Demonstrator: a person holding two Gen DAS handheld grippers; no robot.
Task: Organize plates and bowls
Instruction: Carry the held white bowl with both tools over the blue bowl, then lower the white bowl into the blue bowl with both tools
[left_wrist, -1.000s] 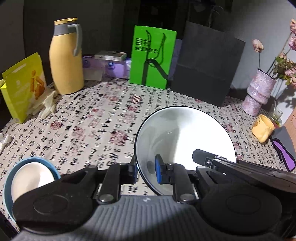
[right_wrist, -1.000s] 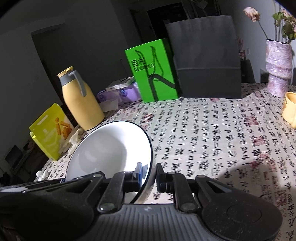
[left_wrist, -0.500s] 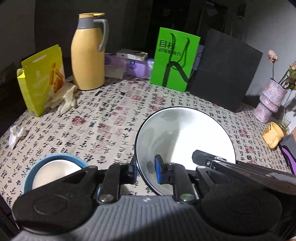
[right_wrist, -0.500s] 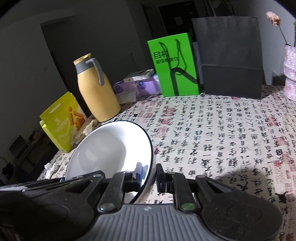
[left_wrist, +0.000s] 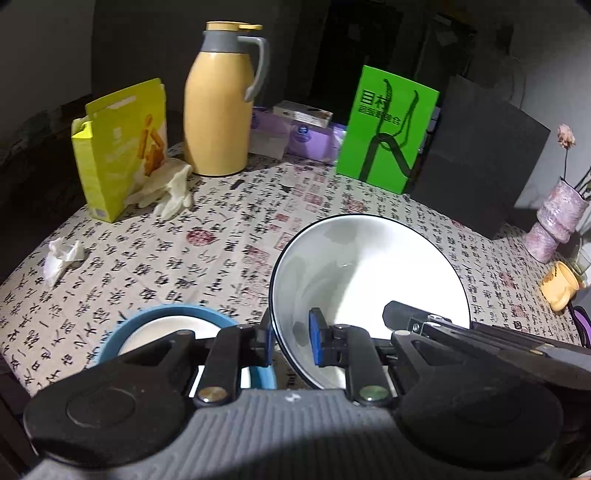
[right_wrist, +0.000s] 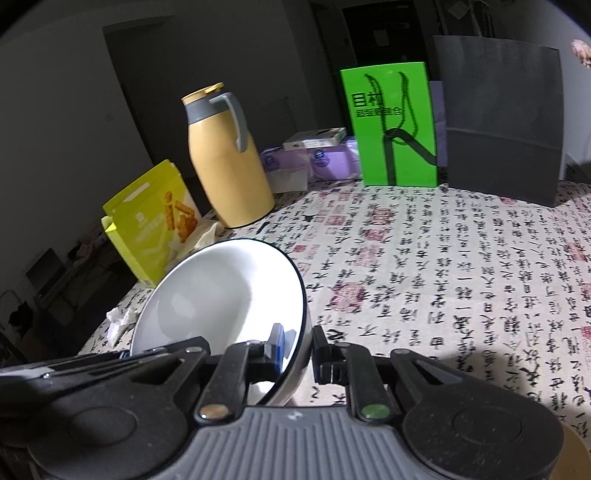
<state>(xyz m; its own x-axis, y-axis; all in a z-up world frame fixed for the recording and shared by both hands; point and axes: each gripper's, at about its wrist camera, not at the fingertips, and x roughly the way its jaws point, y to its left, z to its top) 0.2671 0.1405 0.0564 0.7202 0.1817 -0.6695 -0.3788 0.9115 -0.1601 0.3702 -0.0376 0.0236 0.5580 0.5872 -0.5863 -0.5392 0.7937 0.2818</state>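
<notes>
Taking the blue-rimmed plate (left_wrist: 110, 341) as the landmark: it lies flat on the patterned tablecloth (left_wrist: 221, 236) at the near left edge of the table, its open face up. Just to its right, lifted clear of the cloth, is the white bowl (left_wrist: 369, 273), a wide bowl with a thin dark rim. The left gripper (left_wrist: 291, 341) is clamped on the bowl's near-left rim, one blue pad inside and one outside. The right gripper (right_wrist: 297, 349) is clamped the same way on the opposite side of the rim, so the bowl hangs between the two tools.

The step in hand looks like carrying the bowl over to the plate to stack them. To do it well, both hands should travel together at the same height so neither clamp twists the rim. The bowl's centre should come right above the plate's centre before lowering, and both grips should hold until the base sits flat.

The bowl is round, so it has no long axis across. Its opening faces up and tips away from the left camera, toward the yellow jug (left_wrist: 218, 107) and the green bag (left_wrist: 388, 129) beyond the plate
</notes>
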